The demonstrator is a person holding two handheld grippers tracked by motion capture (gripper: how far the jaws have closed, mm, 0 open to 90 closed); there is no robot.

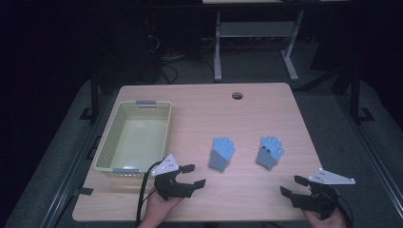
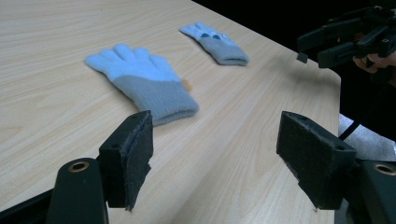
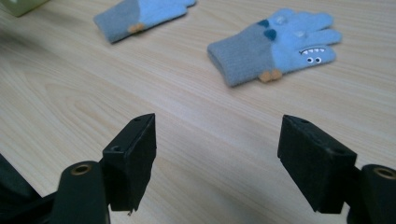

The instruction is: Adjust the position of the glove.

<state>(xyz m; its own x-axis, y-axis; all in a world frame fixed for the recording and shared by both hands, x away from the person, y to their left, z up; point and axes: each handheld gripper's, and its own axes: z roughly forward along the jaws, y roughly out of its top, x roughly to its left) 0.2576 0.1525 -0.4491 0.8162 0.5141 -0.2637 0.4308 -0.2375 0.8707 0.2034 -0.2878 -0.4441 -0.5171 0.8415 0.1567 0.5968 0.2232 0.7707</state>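
Two gloves [image 1: 222, 153] lie apart on the table, ahead of both grippers [image 1: 192, 175].

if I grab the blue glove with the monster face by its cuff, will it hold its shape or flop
The monster-face glove looks like soft knit lying flat on the table, so it will probably droop from the cuff. It seems light, and the ribbed cuff should grip well. Pushed, it would likely bunch rather than slide cleanly.

Two light-blue gloves [image 1: 222, 153] with grey cuffs, a pale yellow-green basket [image 1: 107, 142], a light wood-grain counter [image 1: 247, 118].
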